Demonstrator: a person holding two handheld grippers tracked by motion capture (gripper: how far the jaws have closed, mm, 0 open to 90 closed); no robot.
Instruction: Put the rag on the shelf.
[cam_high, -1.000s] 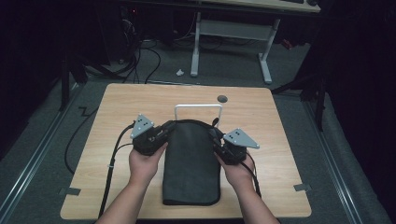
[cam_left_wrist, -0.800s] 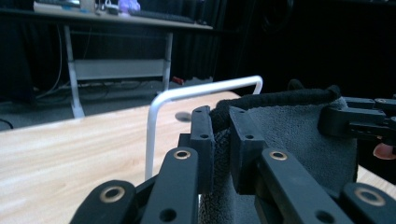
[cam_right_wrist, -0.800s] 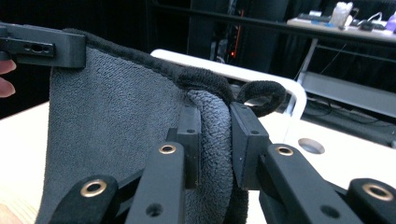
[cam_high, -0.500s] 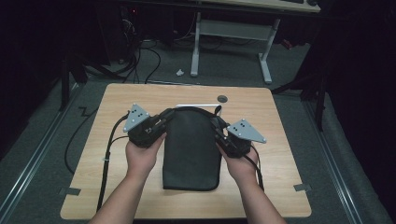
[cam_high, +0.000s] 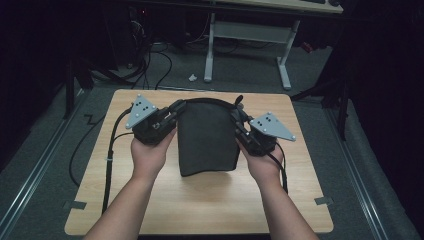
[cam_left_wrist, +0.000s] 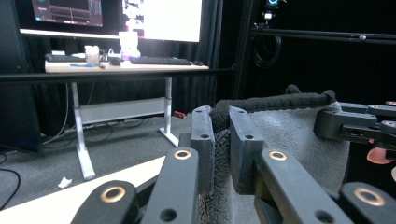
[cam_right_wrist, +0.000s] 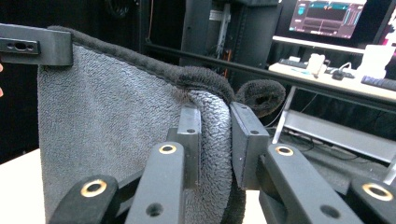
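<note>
A dark grey towel (cam_high: 207, 142) hangs by its upper edge between the two grippers, above the wooden table (cam_high: 300, 200). My left gripper (cam_high: 176, 108) is shut on its upper left corner, and in the left gripper view the pads (cam_left_wrist: 201, 140) pinch the fleecy cloth (cam_left_wrist: 289, 135). At the upper right corner my right gripper (cam_high: 235, 114) is shut on the folded hem (cam_right_wrist: 212, 116). The towel's lower end reaches down toward the tabletop. The other gripper's jaw shows at the far corner in each gripper view.
A desk on white legs (cam_high: 245, 35) stands beyond the table, with cables (cam_high: 150, 60) on the floor to its left. Monitors and a keyboard (cam_left_wrist: 159, 59) sit on that desk. Bare tabletop lies on both sides of the towel.
Both hands have risen, still gripping the towel's corners. The towel, which lay flat on the table, now hangs between the grippers.
</note>
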